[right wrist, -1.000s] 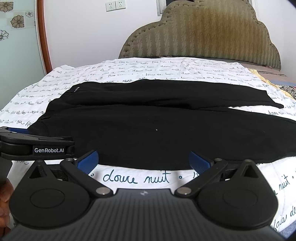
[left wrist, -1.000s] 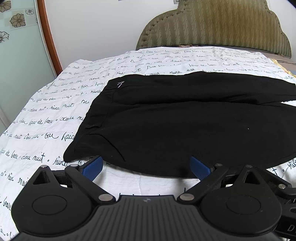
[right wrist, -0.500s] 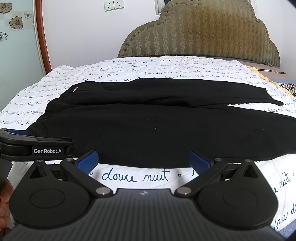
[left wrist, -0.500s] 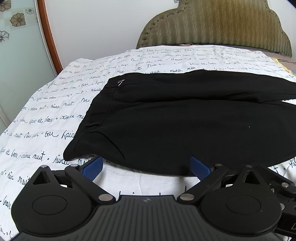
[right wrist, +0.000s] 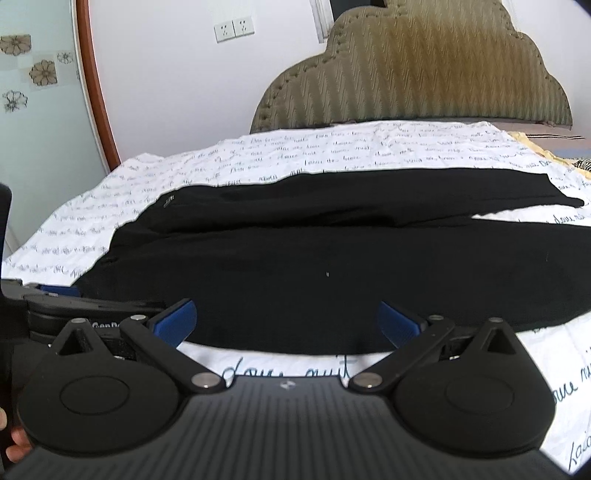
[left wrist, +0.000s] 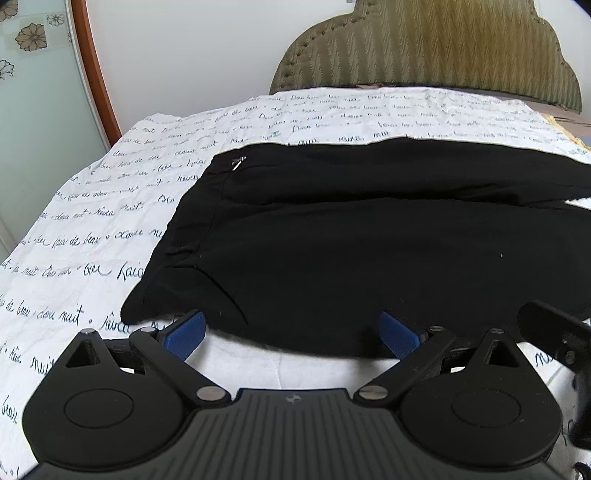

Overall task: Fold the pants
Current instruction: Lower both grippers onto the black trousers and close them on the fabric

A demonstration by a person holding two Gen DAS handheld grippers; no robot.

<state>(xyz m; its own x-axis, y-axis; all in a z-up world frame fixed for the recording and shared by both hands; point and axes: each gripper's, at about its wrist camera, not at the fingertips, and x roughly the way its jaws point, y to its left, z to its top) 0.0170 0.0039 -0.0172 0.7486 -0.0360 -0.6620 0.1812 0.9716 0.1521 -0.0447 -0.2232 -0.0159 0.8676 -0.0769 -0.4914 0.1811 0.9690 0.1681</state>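
Observation:
Black pants (left wrist: 351,240) lie flat across the bed, waistband at the left, both legs running off to the right, the far leg beside the near one. They also show in the right wrist view (right wrist: 332,258). My left gripper (left wrist: 291,332) is open with blue pads (left wrist: 183,332), just above the pants' near edge by the waist. My right gripper (right wrist: 286,319) is open at the near edge further along the leg. The left gripper shows at the left of the right wrist view (right wrist: 59,295).
The bed has a white sheet with dark handwriting print (left wrist: 92,221). An olive padded headboard (left wrist: 424,48) stands at the back wall. A glass door with a wooden frame (left wrist: 92,74) is at the left. Wall sockets (right wrist: 234,29) sit above.
Both grippers moved slightly forward toward the pants' near edge; the right wrist view tilted up a little. Both stay open. The pants have not moved.

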